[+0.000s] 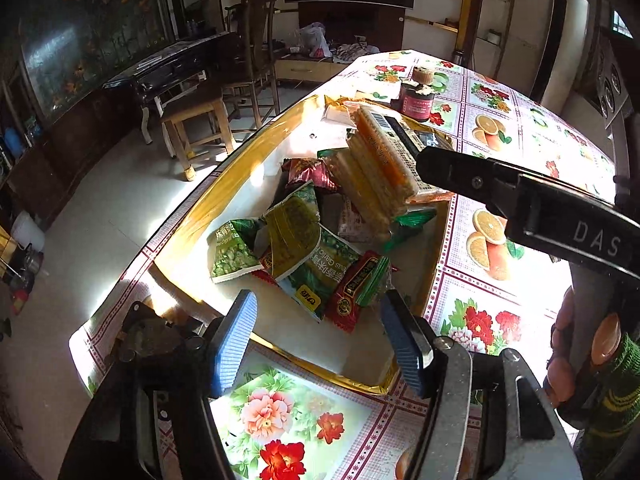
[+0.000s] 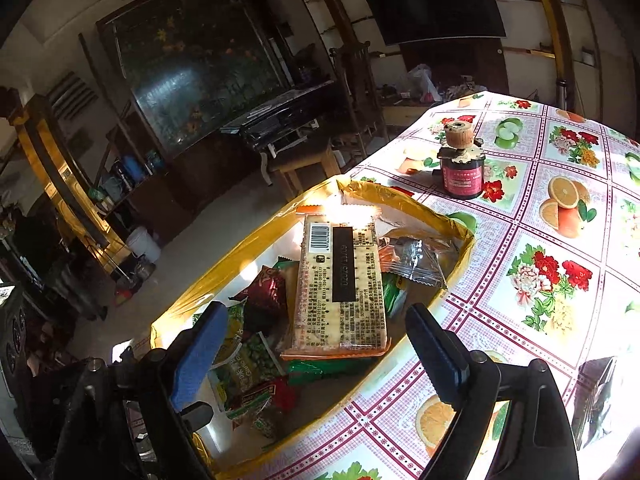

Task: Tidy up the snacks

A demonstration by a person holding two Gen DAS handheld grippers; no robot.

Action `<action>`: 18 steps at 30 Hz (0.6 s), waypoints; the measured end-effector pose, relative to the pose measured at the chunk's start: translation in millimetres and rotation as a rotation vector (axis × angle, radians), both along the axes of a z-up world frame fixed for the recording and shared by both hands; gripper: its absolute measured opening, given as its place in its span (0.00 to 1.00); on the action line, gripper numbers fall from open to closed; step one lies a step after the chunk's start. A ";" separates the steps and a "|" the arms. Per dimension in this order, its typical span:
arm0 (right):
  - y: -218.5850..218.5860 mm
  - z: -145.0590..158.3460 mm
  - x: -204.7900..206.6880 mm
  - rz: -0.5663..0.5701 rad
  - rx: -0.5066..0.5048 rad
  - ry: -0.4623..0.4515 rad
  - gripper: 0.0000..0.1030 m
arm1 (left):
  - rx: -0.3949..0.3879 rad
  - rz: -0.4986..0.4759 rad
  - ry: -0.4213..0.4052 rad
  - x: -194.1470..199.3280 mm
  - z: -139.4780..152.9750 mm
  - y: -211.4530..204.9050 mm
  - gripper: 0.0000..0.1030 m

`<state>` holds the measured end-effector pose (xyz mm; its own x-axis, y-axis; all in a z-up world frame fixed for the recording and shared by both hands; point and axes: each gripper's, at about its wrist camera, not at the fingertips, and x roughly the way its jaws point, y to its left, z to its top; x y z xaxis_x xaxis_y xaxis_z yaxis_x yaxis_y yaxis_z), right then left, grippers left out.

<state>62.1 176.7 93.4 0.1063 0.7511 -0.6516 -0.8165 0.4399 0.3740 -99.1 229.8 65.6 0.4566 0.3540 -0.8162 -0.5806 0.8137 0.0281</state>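
Note:
A gold-rimmed tray (image 1: 192, 216) (image 2: 460, 268) sits on the flowered tablecloth and holds several snack packets: green pea bags (image 1: 236, 252) (image 2: 256, 356), red packets (image 1: 352, 288) (image 2: 268, 288) and a silver packet (image 2: 416, 260). A long cracker pack (image 1: 380, 164) (image 2: 340, 288) lies tilted on top of the pile. My left gripper (image 1: 318, 320) is open over the tray's near end, empty. My right gripper (image 2: 312, 340) (image 1: 424, 168) is open, its fingers either side of the cracker pack's near end, not closed on it.
A dark jar with a wooden knob (image 1: 416, 96) (image 2: 462, 164) stands on the table (image 1: 500, 128) beyond the tray. A wooden stool (image 1: 196, 128) and chair (image 1: 252, 52) stand on the floor to the left. A shiny object (image 2: 596, 396) lies at the right.

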 end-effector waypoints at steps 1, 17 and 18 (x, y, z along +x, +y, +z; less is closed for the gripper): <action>-4.2 2.1 -5.0 0.019 -0.005 -0.020 0.91 | 0.003 -0.003 -0.001 -4.4 -0.3 -4.1 0.63; -58.5 2.0 -74.7 0.328 -0.044 -0.296 0.99 | 0.103 -0.073 -0.025 -74.2 -5.2 -56.1 0.88; -59.6 1.1 -77.9 0.348 -0.041 -0.311 0.99 | 0.103 -0.074 -0.032 -77.8 -4.8 -57.3 0.90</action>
